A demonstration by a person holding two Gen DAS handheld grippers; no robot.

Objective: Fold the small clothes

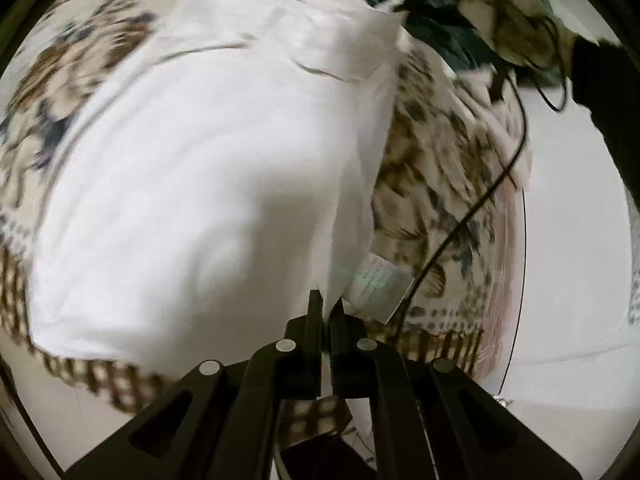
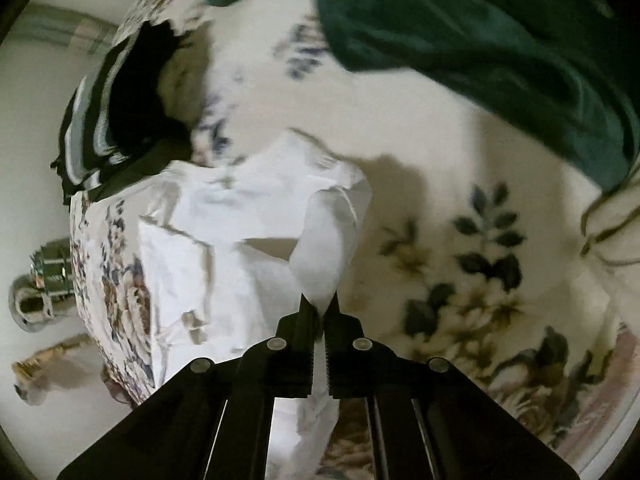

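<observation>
White garment (image 1: 192,184) pinched by both closed hand-held grippers (image 1: 329,304) (image 2: 320,304).

Dim indoor light, heavy motion blur, fisheye warp.
Floral cloth (image 1: 432,184) smears toward the dark circular rims; the white garment (image 1: 192,184) looks near blown out, with soft grey shadow across its middle and a shadow (image 2: 396,184) beside its raised fold.

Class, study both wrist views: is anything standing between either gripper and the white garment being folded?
Nothing visible does. The left gripper and right gripper are each already shut on the white garment. The green cloth lies apart, farther back.
</observation>
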